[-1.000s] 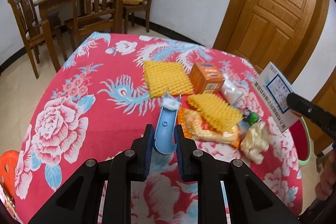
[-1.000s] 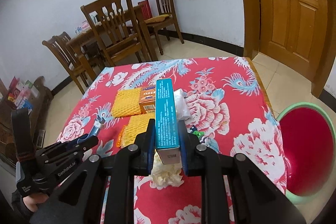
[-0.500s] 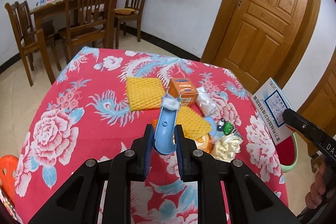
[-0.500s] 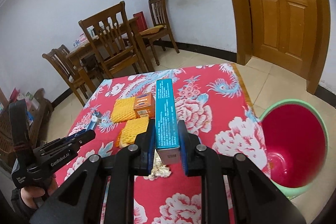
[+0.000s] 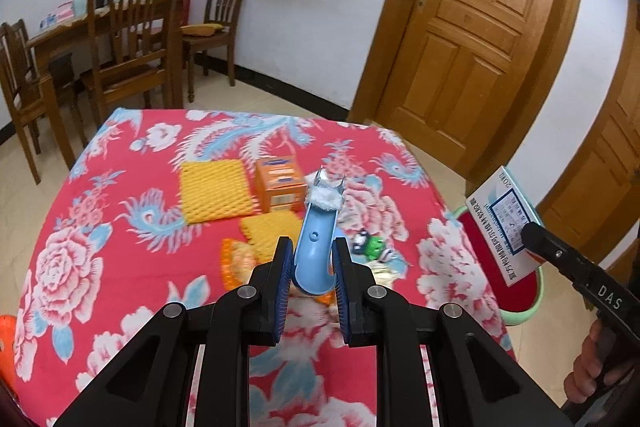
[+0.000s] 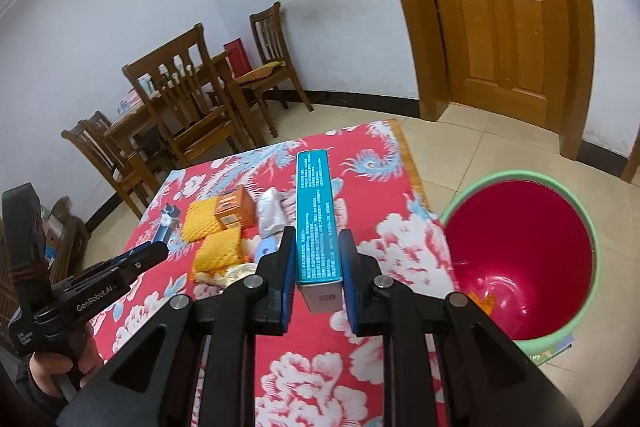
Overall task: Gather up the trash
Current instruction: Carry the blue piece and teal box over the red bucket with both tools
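Right gripper (image 6: 316,259) — clamped on a teal carton (image 6: 316,219), long and flat-sided, printed card, gripped across its narrow faces near the lower end. Long axis straight ahead along the fingers, far end tipped up and away. Bin (image 6: 520,267) off to the right of this gripper and lower, beside the table (image 6: 320,367) — round, glossy magenta inside, pale green rim, mouth open upward, a scrap of orange at the bottom. Judged the nearer of the two to the bin; likely call: swing right, past the table edge, until the carton stands over the mouth, then release.

Left gripper (image 5: 310,267) — closed on a blue plastic piece (image 5: 316,243), smooth, curved like a hook at the held end, forked at the far end with a white fluffy tuft (image 5: 325,197). Long axis forward and slightly up from the pads. Bin far to the right of this gripper, partly hidden behind the carton; a longer carry judged likely.

Ahead of and below both grippers, on the table's red floral cloth:
- yellow mesh pads, two (image 5: 214,189) — waffled, soft-looking, flat
- orange box (image 5: 280,183) — small, card, upright
- silvery pouch (image 6: 272,213) — crinkled film
- green-and-black small item (image 5: 370,245) — blurred, kind not clear
- orange wrapper (image 5: 236,263) and pale crumpled paper (image 6: 236,273), just under the fingers

Beyond: wooden chairs, panelled door.
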Tool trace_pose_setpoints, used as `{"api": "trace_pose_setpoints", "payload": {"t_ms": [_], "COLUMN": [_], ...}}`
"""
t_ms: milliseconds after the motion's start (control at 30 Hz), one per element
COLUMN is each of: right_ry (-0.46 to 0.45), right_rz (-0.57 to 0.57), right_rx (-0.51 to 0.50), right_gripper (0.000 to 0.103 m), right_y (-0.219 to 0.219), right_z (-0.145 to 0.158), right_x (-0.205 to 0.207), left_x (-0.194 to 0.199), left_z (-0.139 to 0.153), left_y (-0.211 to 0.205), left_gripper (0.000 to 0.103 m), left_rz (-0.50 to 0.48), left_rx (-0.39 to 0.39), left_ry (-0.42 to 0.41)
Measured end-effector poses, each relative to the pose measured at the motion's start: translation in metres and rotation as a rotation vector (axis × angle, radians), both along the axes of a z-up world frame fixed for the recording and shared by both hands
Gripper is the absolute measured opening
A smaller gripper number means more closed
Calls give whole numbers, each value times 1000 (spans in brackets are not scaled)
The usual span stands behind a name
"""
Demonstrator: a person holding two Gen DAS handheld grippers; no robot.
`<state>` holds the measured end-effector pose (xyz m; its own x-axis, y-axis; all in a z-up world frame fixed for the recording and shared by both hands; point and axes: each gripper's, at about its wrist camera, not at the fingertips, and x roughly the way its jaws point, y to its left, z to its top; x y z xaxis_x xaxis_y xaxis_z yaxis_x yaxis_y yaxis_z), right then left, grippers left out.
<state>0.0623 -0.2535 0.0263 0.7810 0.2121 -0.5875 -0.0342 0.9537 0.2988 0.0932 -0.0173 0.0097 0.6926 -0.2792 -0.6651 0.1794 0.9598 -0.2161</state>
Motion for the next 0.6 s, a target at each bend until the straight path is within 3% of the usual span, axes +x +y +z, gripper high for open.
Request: {"api": "trace_pose_setpoints", "payload": {"t_ms": [600], "right_ry": [23], "right_rz": [-142], "right_rx": [-25], "right_gripper": [23], "right_y": [-66], "right_z": [-9], "right_x": [-25], "left_x": [8], "left_z": [-3], "left_y": [-78], "left_gripper": [20], "left_rz": [-145], "left_rx": [2], "left_ry": [22]}}
